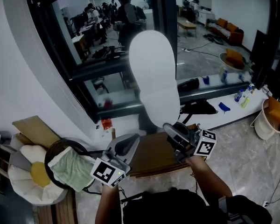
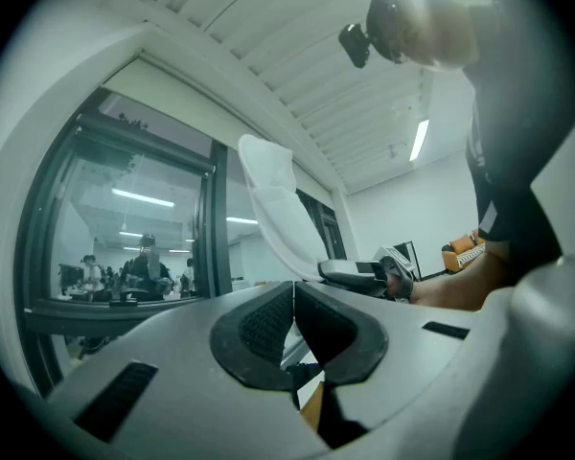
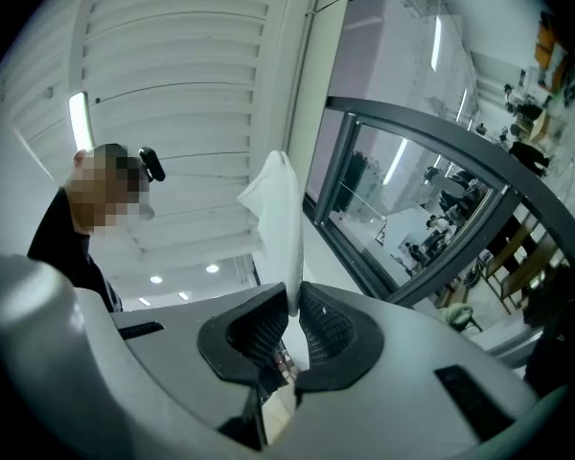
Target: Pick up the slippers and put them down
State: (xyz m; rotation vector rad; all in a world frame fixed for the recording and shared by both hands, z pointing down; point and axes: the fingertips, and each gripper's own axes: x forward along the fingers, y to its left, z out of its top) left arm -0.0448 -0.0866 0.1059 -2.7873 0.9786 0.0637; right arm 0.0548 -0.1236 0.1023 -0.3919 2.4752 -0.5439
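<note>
A white slipper (image 1: 154, 78) stands upright in front of me with its flat sole facing me. My right gripper (image 1: 170, 129) is shut on its lower end and points upward. In the right gripper view the thin white slipper (image 3: 283, 223) rises from between the pressed pads of that gripper (image 3: 295, 310). My left gripper (image 1: 128, 146) hangs level to the left of it, apart from the slipper, shut with nothing between its pads. The left gripper view shows this gripper (image 2: 292, 300) with its pads together, and the slipper (image 2: 268, 195) and the right gripper (image 2: 364, 274) beyond.
A brown wooden board (image 1: 151, 160) lies below both grippers. At the left stand a dark basket (image 1: 53, 150) with a green cloth and a flower-shaped cushion (image 1: 30, 174). A dark window frame (image 1: 107, 64) runs behind. A white bucket (image 1: 266, 120) and small bottles (image 1: 240, 97) are at the right.
</note>
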